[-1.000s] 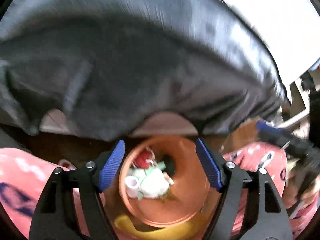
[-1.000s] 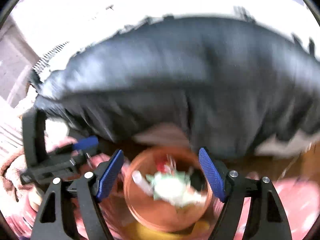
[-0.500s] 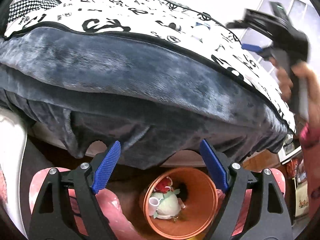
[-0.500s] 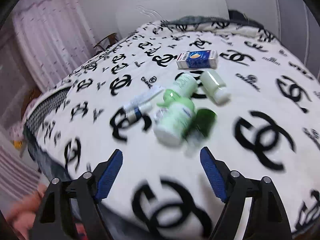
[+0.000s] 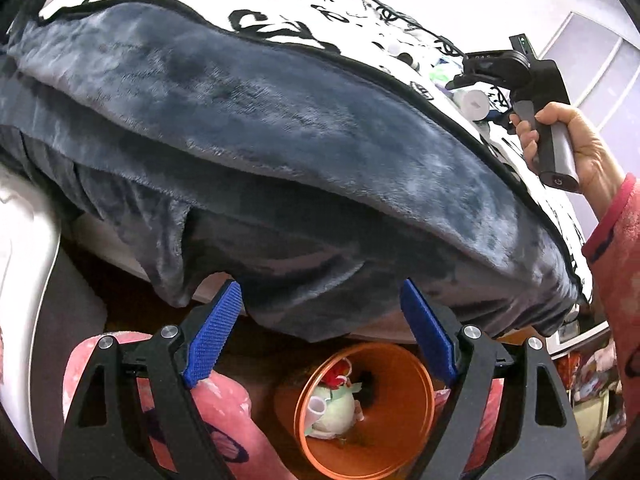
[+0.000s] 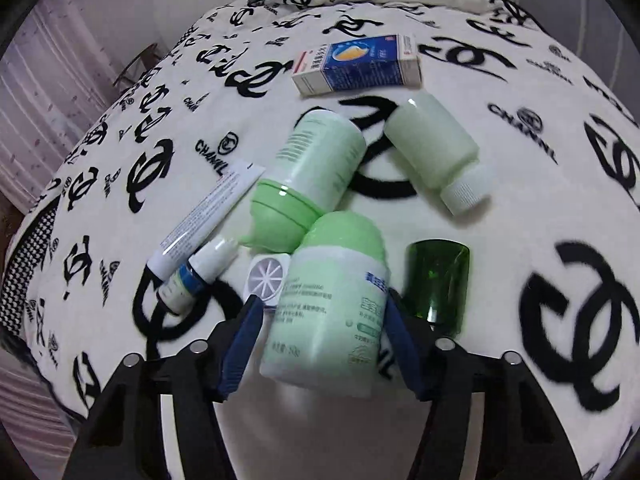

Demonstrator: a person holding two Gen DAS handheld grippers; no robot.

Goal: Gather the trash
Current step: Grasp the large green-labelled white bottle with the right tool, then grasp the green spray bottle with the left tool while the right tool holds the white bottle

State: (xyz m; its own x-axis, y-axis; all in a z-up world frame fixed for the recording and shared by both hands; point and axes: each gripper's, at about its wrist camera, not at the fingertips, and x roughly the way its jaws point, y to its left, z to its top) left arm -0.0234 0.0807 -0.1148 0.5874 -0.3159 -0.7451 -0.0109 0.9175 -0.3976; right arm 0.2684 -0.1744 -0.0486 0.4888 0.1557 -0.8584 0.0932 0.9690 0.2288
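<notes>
Eight: counted that many loose items on the logo-print blanket [image 6: 520, 200] in the right wrist view. Found the right gripper [image 6: 324, 340] down over the nearest one, a white-and-green lotion bottle [image 6: 332, 320] lying on its side; saw the jaws just closing, narrowed, with blue pads against both flanks of that bottle. Noted a clear green cup [image 6: 436, 284] just beside the right pad and a white ribbed cap [image 6: 266, 278] just beside the left pad, both crowding the grip. Logged further back a green-capped bottle [image 6: 316, 168] touching the held bottle's far end, a pale green bottle [image 6: 432, 152] with a white lid, a blue-and-white box [image 6: 360, 64], a white tube [image 6: 208, 216] and a small dropper bottle [image 6: 196, 276]. Found the left gripper [image 5: 320, 336] wide apart, holding nothing, hanging above an orange bin [image 5: 412, 400] on the floor. Spotted trash [image 5: 332, 404] already in the bin. Marked the grey-blue blanket edge [image 5: 280, 140] overhanging between bin and bed top. Got the bin only from the left wrist view, along with the right hand [image 5: 576, 148] and pink sleeve [image 5: 616, 240]; got the item layout clearly only from the right wrist view.
</notes>
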